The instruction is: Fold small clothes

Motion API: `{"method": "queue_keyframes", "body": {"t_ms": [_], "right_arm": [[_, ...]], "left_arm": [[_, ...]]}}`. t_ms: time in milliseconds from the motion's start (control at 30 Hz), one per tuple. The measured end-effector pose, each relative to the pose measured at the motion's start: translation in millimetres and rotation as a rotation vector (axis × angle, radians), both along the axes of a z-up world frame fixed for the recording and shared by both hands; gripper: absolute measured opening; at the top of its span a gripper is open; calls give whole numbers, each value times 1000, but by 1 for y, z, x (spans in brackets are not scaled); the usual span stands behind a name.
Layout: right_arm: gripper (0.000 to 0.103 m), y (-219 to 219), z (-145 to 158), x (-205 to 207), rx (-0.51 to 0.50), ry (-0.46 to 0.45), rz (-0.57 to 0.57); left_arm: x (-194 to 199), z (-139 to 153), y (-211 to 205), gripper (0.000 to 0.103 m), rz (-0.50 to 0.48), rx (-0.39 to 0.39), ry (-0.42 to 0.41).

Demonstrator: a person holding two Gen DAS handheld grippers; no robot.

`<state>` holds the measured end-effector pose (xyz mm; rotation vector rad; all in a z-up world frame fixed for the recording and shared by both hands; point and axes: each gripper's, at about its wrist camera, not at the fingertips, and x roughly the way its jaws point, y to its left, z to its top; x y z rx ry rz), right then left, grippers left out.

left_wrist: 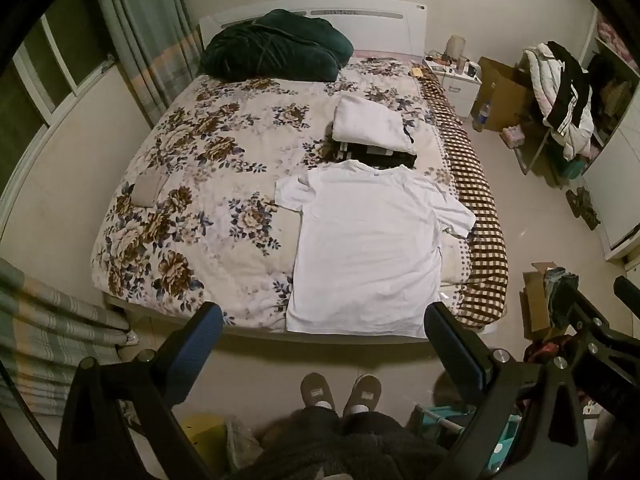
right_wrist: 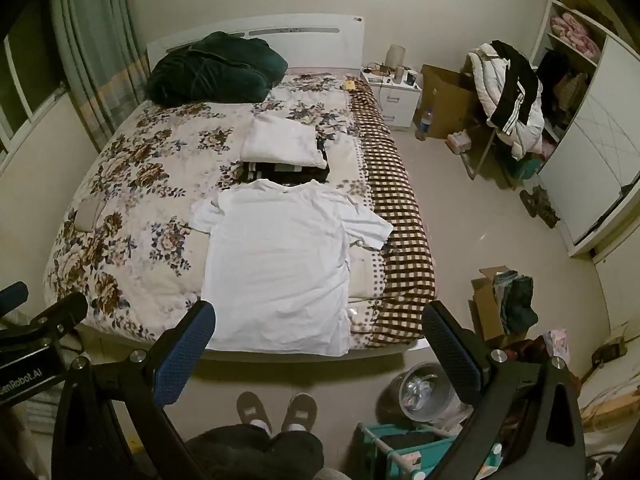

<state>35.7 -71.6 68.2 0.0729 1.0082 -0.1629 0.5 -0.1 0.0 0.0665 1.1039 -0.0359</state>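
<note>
A white T-shirt [left_wrist: 368, 244] [right_wrist: 276, 264] lies spread flat on the near right part of the flowered bed [left_wrist: 192, 184] [right_wrist: 132, 184], collar away from me, hem at the bed's foot edge. Beyond its collar sits a stack of folded clothes [left_wrist: 374, 132] [right_wrist: 284, 148], white on top, dark striped below. My left gripper [left_wrist: 324, 320] hangs open above the floor just short of the hem, nothing between its fingers. My right gripper [right_wrist: 316, 316] is likewise open and empty, held over the hem's edge. The right gripper's frame [left_wrist: 592, 328] shows at the left wrist view's right side.
A dark green quilt [left_wrist: 276, 48] lies at the headboard, a small beige folded piece [left_wrist: 148, 188] on the bed's left. A person's slippered feet [left_wrist: 340, 394] stand at the bed's foot. A waste bin [right_wrist: 424, 396], cardboard boxes [right_wrist: 500, 308], a laden chair [right_wrist: 508, 96] and nightstand [right_wrist: 394, 96] fill the right floor.
</note>
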Motion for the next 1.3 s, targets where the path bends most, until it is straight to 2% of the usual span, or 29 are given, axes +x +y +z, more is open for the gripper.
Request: {"method": "queue_keyframes", "body": {"t_ms": [267, 1300], "right_arm": [[103, 2, 14, -1, -5, -8, 17], [103, 16, 24, -1, 0, -18, 19]], "left_arm": [[-1, 6, 5, 103, 3, -6, -3], [3, 15, 4, 103, 4, -12, -18]]}}
